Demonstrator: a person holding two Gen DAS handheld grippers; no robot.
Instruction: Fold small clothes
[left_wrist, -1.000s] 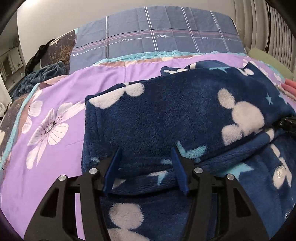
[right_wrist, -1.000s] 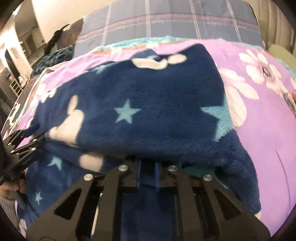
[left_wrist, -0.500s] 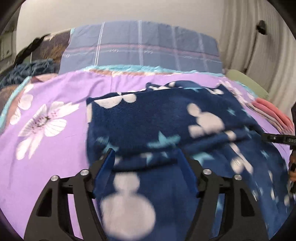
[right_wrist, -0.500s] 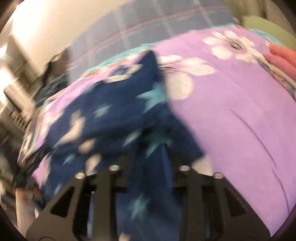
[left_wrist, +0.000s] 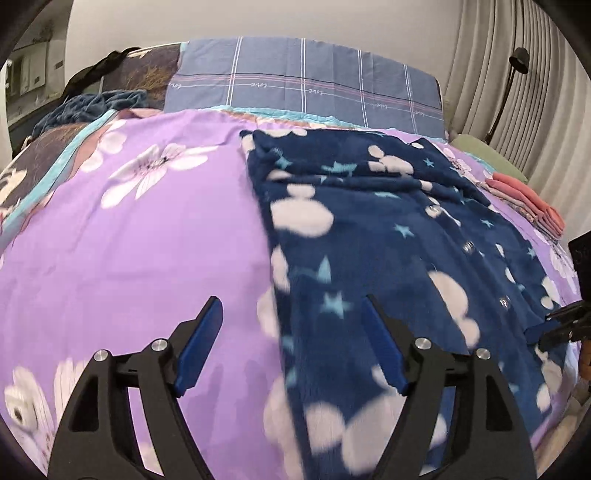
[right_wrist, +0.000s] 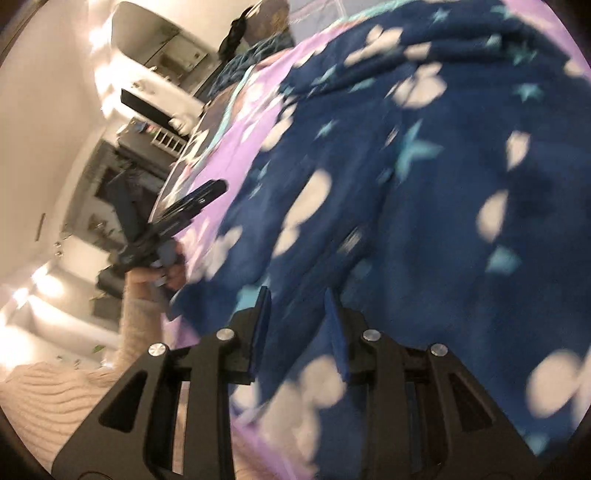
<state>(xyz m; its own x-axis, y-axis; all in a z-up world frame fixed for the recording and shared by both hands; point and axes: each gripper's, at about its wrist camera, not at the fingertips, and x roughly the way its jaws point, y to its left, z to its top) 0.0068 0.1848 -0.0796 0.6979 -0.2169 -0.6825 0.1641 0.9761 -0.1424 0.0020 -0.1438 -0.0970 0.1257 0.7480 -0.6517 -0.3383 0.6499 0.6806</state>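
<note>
Both hand-held grippers, left (left_wrist: 291, 343) and right (right_wrist: 297, 325), gape empty over one navy fleece garment (left_wrist: 388, 240).

A bed (left_wrist: 129, 240) was seen, covered by a purple sheet with big white flowers. A dark blue fuzzy garment (left_wrist: 388, 240) with white shapes and light blue stars was spread flat on the sheet, toward the right side. A blue checked pillow (left_wrist: 303, 92) was laid at the far end. A small stack of folded pink clothes (left_wrist: 524, 199) was placed near the right edge, just beside the blue garment.
</note>
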